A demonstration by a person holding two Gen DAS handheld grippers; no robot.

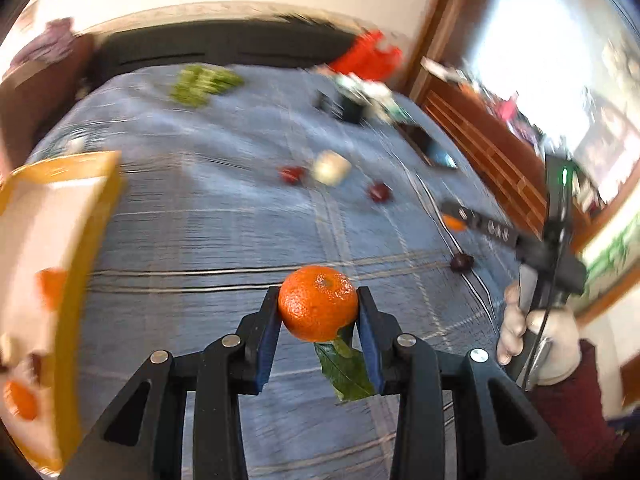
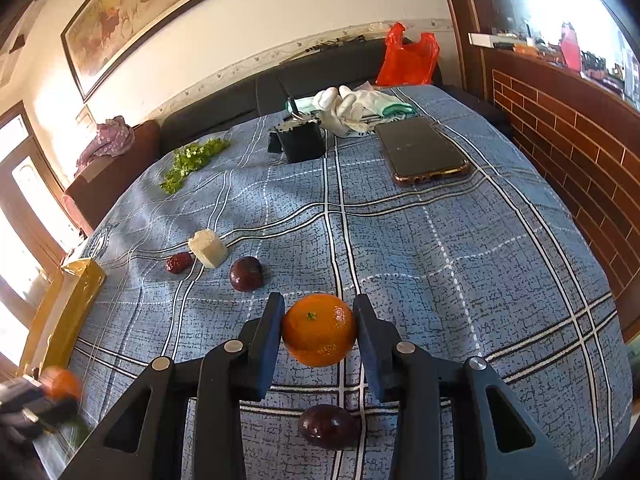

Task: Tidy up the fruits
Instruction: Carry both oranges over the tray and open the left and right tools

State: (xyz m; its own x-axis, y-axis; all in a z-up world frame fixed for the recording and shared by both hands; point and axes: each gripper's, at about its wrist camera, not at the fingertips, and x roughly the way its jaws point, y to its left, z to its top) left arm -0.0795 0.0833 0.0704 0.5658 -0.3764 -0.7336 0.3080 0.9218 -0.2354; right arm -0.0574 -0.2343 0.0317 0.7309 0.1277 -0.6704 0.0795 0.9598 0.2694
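In the left wrist view my left gripper (image 1: 319,293) is shut on a tangerine (image 1: 318,306), whose green leaf (image 1: 346,368) hangs below the pads. It hovers over the blue checked cloth (image 1: 224,240), right of a yellow box (image 1: 94,216) that holds two oranges (image 1: 52,286). My right gripper (image 2: 319,301) is shut on a second orange (image 2: 320,330), just above the cloth. One dark plum (image 2: 328,426) lies under it and another (image 2: 246,274) ahead to the left. A red date (image 2: 179,263) lies beside a white block (image 2: 208,248).
A phone (image 2: 424,152), a black box (image 2: 300,140), white gloves (image 2: 352,106) and green leaves (image 2: 192,160) lie at the far end of the cloth. A red bag (image 2: 408,56) sits behind them. A brick-patterned wall (image 2: 568,152) borders the right side. A gloved hand (image 1: 540,336) holds the right gripper.
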